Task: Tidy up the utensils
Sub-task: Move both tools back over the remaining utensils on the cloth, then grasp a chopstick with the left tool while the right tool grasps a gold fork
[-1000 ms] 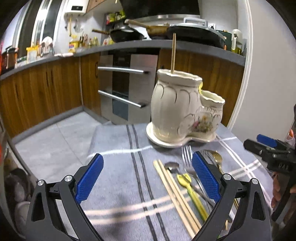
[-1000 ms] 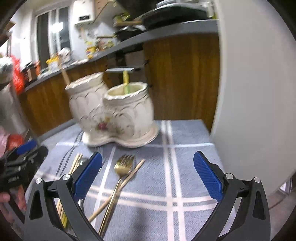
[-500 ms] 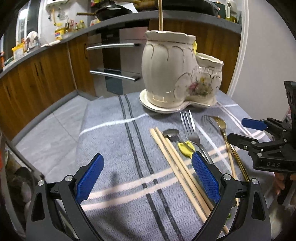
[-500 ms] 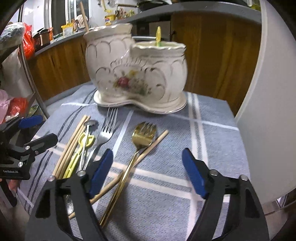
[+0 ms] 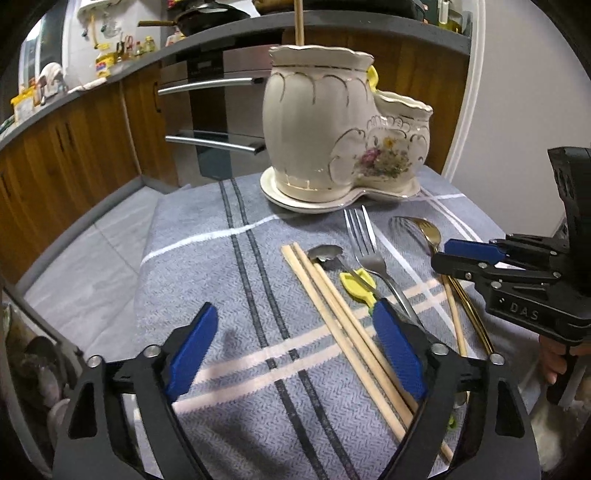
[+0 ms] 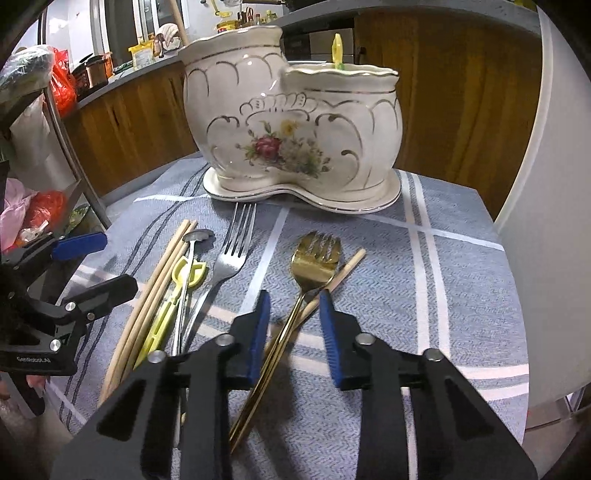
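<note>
A cream two-pot ceramic utensil holder (image 6: 291,133) (image 5: 332,136) stands on the grey striped cloth (image 6: 443,280). Before it lie wooden chopsticks (image 5: 340,321) (image 6: 155,288), a small steel spoon (image 6: 195,236), a yellow utensil (image 6: 184,280), a silver fork (image 6: 232,254) (image 5: 365,243), a gold fork (image 6: 314,258) (image 5: 424,229) and one more chopstick (image 6: 347,266). My right gripper (image 6: 293,325) is partly closed, its jaws straddling the gold fork's handle and that chopstick without gripping. My left gripper (image 5: 295,350) is open, low over the cloth left of the chopsticks.
The holder has a chopstick (image 5: 298,22) in its tall pot and a yellow utensil (image 6: 337,48) in its low pot. Wooden kitchen cabinets (image 5: 74,147) and an oven (image 5: 214,110) lie beyond the table. A white wall (image 6: 554,221) stands at the right. A rack with bags (image 6: 33,147) is at the left.
My right gripper has dropped toward the cloth and narrowed its jaws around the gold fork's handle. My left gripper has lowered and moved in toward the chopsticks, still open.
</note>
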Tool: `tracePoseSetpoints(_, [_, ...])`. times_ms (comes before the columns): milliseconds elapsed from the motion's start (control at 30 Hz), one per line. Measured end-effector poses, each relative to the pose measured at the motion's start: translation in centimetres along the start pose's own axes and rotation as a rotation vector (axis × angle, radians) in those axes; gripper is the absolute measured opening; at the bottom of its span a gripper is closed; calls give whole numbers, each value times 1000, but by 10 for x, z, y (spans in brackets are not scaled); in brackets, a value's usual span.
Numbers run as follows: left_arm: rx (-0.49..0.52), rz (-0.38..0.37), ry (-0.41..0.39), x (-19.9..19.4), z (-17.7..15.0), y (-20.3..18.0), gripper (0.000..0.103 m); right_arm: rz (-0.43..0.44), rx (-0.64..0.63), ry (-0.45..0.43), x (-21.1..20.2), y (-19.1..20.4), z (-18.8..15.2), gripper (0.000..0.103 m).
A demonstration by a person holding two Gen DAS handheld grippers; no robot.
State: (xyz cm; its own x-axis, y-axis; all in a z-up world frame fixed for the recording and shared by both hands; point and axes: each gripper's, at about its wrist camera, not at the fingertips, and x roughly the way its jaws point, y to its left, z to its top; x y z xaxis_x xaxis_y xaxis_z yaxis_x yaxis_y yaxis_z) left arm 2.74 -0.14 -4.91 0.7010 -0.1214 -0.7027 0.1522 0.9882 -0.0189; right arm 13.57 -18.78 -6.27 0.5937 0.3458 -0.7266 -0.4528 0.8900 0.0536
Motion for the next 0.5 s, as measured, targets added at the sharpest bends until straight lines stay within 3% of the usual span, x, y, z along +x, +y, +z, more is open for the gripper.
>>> tracePoseSetpoints(200, [11, -4, 20, 3, -1, -2, 64, 2, 3, 9, 3, 4, 3, 22])
tracePoseSetpoints(500, [14, -16, 31, 6, -3, -3, 62, 2, 13, 20, 6, 4, 8, 22])
